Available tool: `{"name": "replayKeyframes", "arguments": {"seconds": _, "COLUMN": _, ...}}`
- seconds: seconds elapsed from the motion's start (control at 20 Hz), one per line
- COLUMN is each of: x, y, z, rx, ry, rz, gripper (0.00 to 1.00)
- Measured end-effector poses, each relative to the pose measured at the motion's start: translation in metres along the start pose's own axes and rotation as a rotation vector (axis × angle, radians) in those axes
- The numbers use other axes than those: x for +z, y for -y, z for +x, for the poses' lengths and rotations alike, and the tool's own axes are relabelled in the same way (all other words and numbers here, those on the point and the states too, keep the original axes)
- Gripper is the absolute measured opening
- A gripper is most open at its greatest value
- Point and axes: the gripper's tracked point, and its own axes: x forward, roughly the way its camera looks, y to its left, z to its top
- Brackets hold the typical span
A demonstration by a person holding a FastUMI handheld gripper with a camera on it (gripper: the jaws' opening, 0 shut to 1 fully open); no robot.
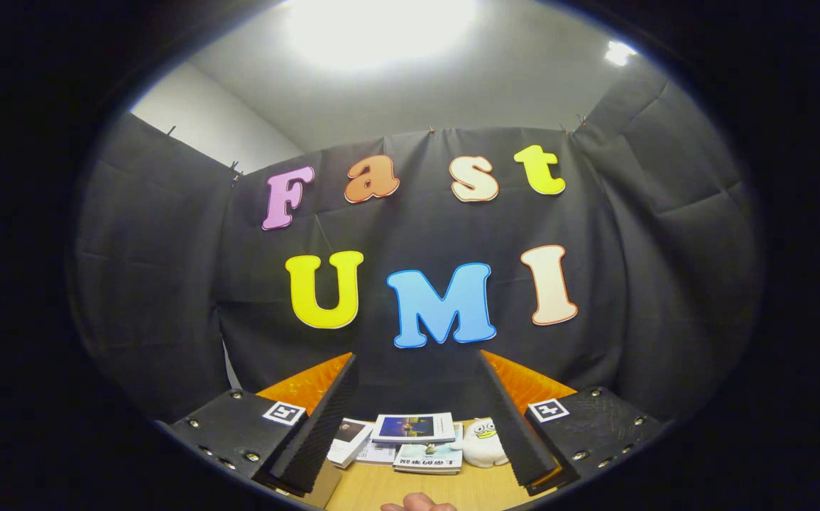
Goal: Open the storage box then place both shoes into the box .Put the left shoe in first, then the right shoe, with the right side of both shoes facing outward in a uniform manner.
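Between the gripper (417,426)'s wide-apart, empty fingers: pale wooden tabletop (410,490), stacked booklets (415,429), white plush duck toy (484,443), a fingertip (418,502) nearest; storage box and shoes lie outside what I can see, so task progress cannot be judged

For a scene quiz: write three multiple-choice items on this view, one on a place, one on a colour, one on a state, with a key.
1. Where do the books lie?
A. on the table beyond the gripper
B. on the floor
C. clamped in the gripper

2. What colour is the plush toy beside the books?
A. red
B. white
C. green

3. How is the gripper?
A. shut on a book
B. shut on nothing
C. open, holding nothing

Key: 1 A, they rest on the wooden table ahead of the fingers. 2 B, its body is white. 3 C, the fingers stand wide apart with nothing between them.
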Motion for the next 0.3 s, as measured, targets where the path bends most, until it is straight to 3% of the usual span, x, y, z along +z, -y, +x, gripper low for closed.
{"name": "replayKeyframes", "arguments": {"seconds": 0.3, "x": -0.013, "y": 0.019, "z": -0.008, "rx": -0.059, "ry": -0.019, "rz": -0.014, "gripper": 0.99}}
